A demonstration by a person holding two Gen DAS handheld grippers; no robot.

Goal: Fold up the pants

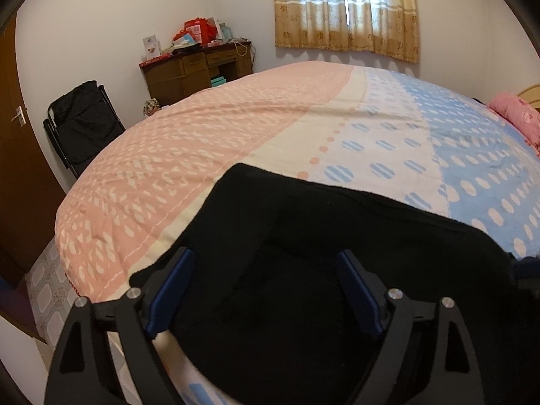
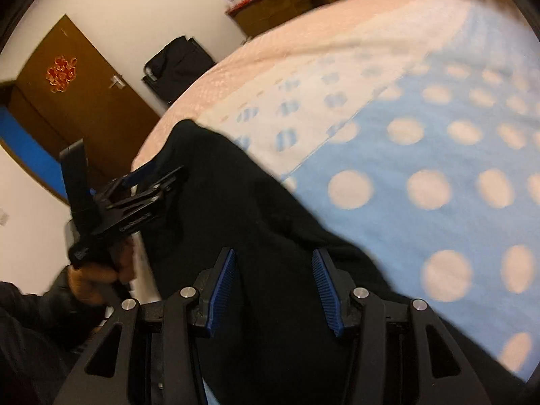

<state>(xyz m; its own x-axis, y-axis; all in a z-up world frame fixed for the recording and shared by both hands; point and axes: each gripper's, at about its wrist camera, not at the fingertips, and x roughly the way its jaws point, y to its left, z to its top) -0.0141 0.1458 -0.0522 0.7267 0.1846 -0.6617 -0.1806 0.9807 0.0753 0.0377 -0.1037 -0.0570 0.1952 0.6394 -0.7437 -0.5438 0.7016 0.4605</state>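
Left gripper (image 1: 266, 290): jaws wide apart over pants (image 1: 337, 236).
Right gripper (image 2: 273, 290): half apart, grip unclear.
Advice: pinch hem at 12 o'clock, fold flat on bed (image 1: 236, 118).

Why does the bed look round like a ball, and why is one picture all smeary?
Left wrist view: sharp, but the fisheye lens bulges the pink and blue spotted bedspread and darkens the corners; the black pants show little detail. Right wrist view: the same bedspread is smeared with blur, its dots soft-edged, and the whole picture is tilted.
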